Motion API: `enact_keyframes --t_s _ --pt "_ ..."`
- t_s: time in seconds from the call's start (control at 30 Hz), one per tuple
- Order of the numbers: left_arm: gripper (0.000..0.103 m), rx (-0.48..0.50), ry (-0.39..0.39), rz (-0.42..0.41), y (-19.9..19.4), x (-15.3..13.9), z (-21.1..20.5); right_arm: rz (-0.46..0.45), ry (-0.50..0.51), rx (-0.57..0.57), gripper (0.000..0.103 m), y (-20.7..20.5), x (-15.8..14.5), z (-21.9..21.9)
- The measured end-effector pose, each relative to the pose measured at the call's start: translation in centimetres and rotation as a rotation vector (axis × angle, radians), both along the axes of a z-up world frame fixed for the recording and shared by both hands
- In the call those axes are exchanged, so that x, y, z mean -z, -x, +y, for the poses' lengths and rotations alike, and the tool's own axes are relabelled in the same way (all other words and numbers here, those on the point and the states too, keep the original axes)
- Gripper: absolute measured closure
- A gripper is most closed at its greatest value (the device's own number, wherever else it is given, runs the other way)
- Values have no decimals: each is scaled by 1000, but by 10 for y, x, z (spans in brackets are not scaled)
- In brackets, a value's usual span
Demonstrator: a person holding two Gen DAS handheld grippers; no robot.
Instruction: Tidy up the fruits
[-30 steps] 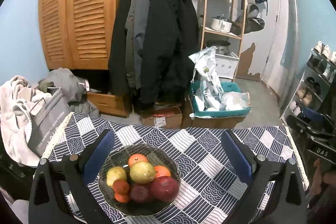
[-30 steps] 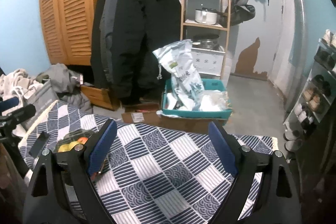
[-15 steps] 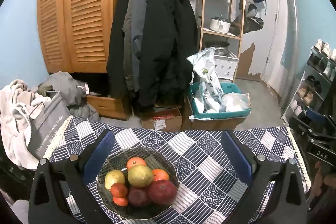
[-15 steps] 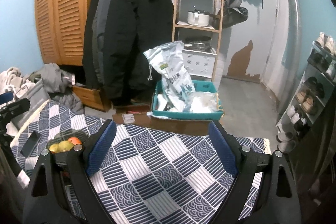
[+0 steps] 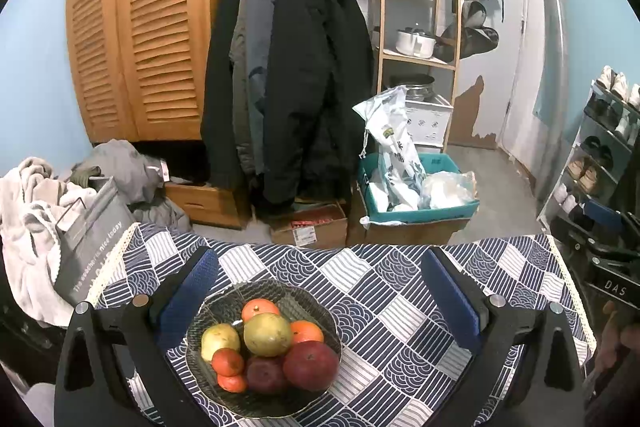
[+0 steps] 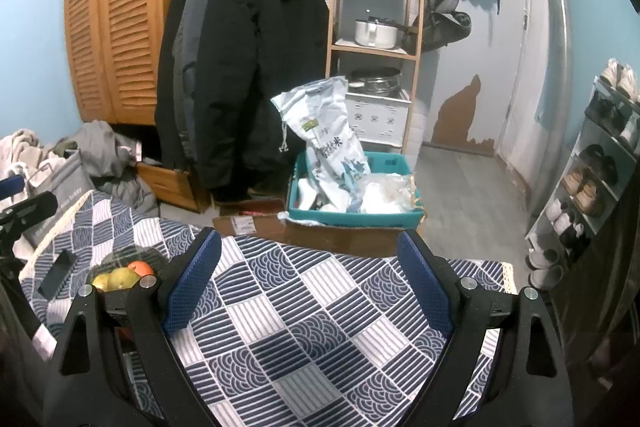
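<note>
Fruits are seen piled in a dark, patterned glass bowl (image 5: 262,351) in the left wrist view: a yellow-green pear-shaped fruit (image 5: 267,333) on top, a smaller yellow fruit (image 5: 220,339) to its left, two dark red apples (image 5: 310,365) at the front, and several small orange tangerines (image 5: 305,331) around them. The bowl is set on a blue-and-white patterned tablecloth (image 5: 384,287), toward the table's left edge. The left gripper (image 5: 320,301) is held wide open, its blue-padded fingers (image 5: 188,293) spread to either side, with the bowl between them nearer the left finger; nothing is gripped.

In the right wrist view, the right gripper (image 6: 310,283) is likewise spread open and empty above bare cloth near the table's far edge. The bowl is seen only partly, behind the left blue finger pad (image 6: 192,287), with a flat black rectangular object (image 6: 58,273) lying on the cloth just left of it.
</note>
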State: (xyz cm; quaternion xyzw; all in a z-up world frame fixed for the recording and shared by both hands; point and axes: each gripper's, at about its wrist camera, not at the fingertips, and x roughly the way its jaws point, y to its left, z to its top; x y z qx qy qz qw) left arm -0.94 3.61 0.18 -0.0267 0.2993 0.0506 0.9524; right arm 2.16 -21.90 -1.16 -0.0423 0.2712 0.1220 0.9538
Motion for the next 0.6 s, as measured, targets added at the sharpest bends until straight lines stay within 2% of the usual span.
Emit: enact_keyframes --t_s 0.6 --pt "1 4 -2 6 0 1 0 5 -1 0 14 0 1 2"
